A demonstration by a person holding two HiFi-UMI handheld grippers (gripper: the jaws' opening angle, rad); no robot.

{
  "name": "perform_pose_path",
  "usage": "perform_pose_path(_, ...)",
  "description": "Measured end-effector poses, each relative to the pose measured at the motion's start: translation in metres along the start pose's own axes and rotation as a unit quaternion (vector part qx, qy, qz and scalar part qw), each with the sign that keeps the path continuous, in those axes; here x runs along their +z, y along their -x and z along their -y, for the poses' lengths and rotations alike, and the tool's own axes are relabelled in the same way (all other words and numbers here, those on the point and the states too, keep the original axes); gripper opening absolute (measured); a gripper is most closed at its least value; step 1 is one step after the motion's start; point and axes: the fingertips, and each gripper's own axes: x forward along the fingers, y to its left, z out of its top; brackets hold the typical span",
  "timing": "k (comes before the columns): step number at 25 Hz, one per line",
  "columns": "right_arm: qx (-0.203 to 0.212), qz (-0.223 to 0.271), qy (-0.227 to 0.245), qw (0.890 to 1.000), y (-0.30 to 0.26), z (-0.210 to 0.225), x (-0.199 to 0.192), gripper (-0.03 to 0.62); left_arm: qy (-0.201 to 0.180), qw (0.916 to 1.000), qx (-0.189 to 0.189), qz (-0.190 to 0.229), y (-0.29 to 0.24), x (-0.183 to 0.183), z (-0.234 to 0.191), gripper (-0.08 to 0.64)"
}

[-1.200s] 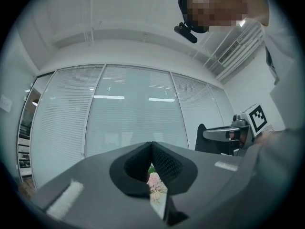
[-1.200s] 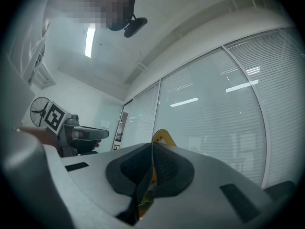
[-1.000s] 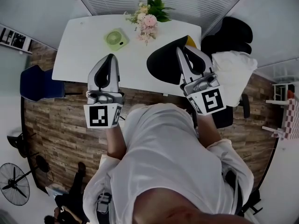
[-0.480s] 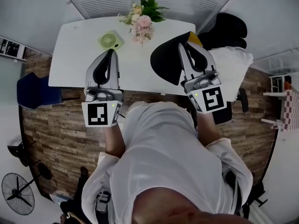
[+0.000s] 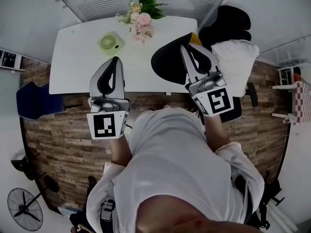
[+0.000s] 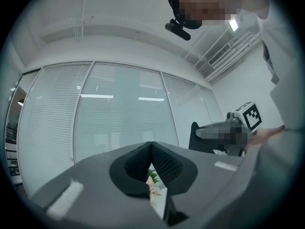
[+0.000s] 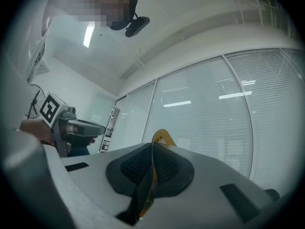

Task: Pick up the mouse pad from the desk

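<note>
Our right gripper point(image 5: 185, 48) pinches the pad point(image 5: 167, 64) in its jaws, lifting it above the counter point(image 5: 73, 62); our left gripper point(image 5: 115, 58) is spare, jaws pressed together.

Both forearms reach forward from the torso, side by side and well apart, each bearing a claw over the near edge of the table point(image 5: 77, 57). Left claw point(image 5: 115, 59): jaws together at the tips, nothing between them. Right claw point(image 5: 184, 48): jaws closed on the thin mouse pad point(image 5: 167, 62), gripped edge-on. Both marker cubes face upward.
</note>
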Motion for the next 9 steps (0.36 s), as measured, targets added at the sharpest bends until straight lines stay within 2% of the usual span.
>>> perform_pose_path(9,0.019,0.006,-0.010,1.000,-0.004,-0.030,0.006,0.012,-0.019,0.9996,0.016,-0.011,0.036,0.003,-0.014,-0.008)
